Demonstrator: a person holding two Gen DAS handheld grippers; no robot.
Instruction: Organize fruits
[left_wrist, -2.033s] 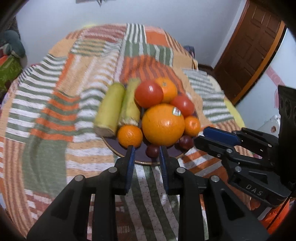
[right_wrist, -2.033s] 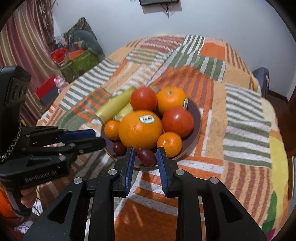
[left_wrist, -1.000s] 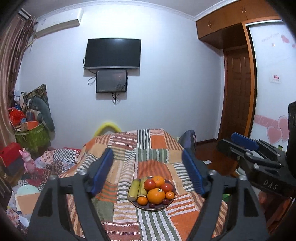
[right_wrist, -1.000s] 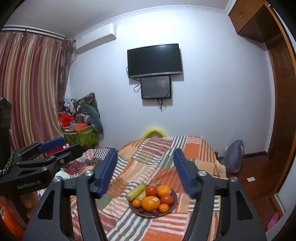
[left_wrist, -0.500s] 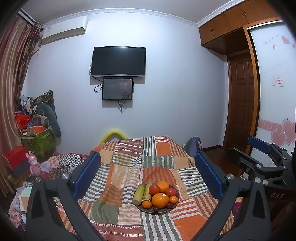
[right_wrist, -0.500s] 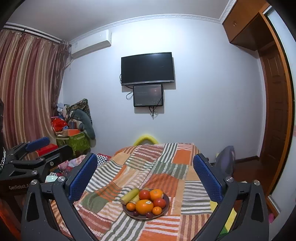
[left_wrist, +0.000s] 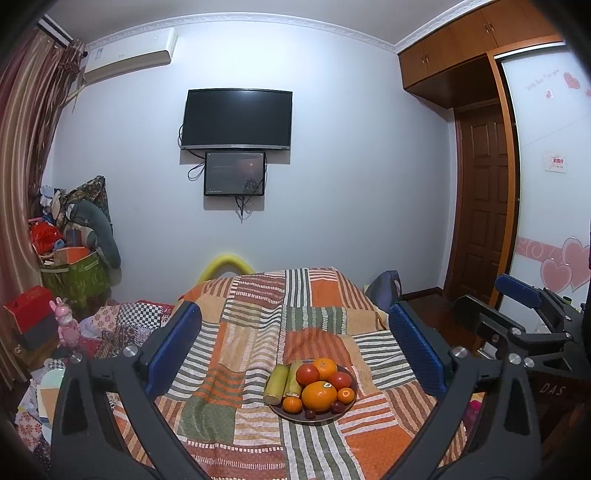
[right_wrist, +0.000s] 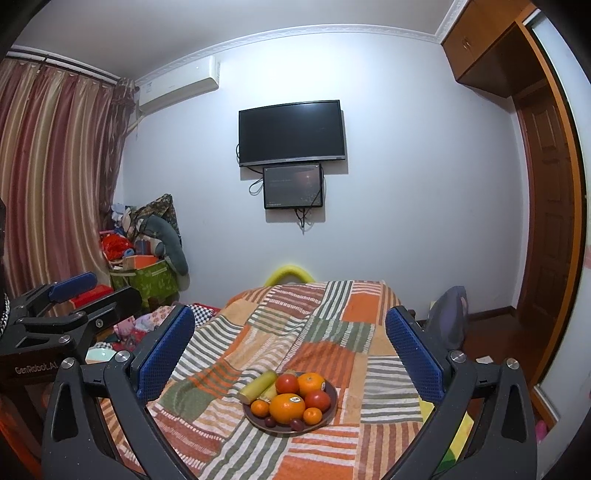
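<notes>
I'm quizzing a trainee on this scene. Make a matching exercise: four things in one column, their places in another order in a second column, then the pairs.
Things:
1. big orange
2. bananas
3. TV
4. curtain

Places:
A. on the wall
B. left edge of the plate
C. front middle of the plate
D. left side of the room

Pairs: 1-C, 2-B, 3-A, 4-D

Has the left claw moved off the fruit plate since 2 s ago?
Yes. The left claw pulled back and up from the plate, and now stands wide open.
</notes>
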